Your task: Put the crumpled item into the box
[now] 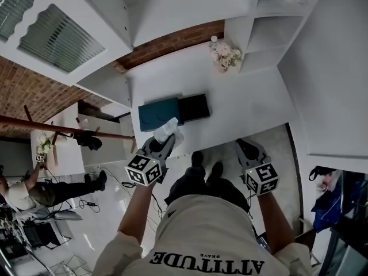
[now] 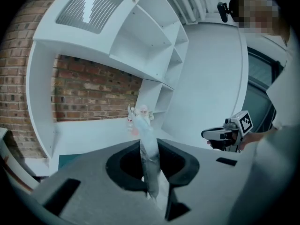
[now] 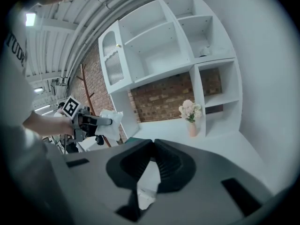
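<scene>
The crumpled item [image 1: 167,129] is a white wad of paper, and my left gripper [image 1: 163,141] is shut on it just in front of the table's near edge. In the left gripper view the paper [image 2: 149,149] stands up as a thin strip pinched between the jaws. The box is a dark open tray [image 1: 194,107] with a teal part [image 1: 159,114] beside it on the white table, just beyond the paper. My right gripper [image 1: 249,145] hangs lower right, jaws shut with nothing in them [image 3: 152,154]. It sees the left gripper [image 3: 93,121] holding the paper [image 3: 110,123].
A small vase of pale flowers [image 1: 225,56] stands at the back of the white table [image 1: 247,96], against white shelving [image 1: 270,33]. A brick wall [image 1: 172,42] lies behind. The person's shoes [image 1: 204,164] are at the table's front edge. Another person [image 1: 34,188] sits at far left.
</scene>
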The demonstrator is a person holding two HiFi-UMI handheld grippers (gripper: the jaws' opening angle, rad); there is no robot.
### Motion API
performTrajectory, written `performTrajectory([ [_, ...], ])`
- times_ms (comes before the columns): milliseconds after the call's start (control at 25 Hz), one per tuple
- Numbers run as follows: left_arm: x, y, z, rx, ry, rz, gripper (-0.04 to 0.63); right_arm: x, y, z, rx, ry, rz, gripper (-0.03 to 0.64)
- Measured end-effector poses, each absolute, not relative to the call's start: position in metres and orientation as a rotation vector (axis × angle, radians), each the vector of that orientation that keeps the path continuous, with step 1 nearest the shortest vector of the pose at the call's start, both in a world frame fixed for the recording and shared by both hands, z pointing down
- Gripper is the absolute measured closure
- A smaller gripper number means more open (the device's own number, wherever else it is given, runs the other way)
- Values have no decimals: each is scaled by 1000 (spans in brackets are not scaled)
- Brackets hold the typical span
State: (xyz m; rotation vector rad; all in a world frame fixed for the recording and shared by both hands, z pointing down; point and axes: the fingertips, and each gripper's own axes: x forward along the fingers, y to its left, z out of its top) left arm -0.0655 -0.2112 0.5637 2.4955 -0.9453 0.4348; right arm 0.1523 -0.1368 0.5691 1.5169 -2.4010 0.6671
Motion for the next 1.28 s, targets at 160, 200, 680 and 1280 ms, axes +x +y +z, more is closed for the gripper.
performTrajectory([
  [160, -62, -235, 579, 2471, -895, 428, 522, 156, -142, 572, 1585, -2365, 733, 577],
  [200, -61, -242, 584, 2468, -879, 434, 522, 157, -143, 572, 1609, -2351, 746, 577],
  [680, -36, -309, 664, 2410, -708, 587, 522, 151, -166, 591, 1771, -2181, 827, 577],
  [1280, -10, -353, 789, 2102, -687, 872, 522, 130, -186, 607, 1844, -2079, 883, 577],
])
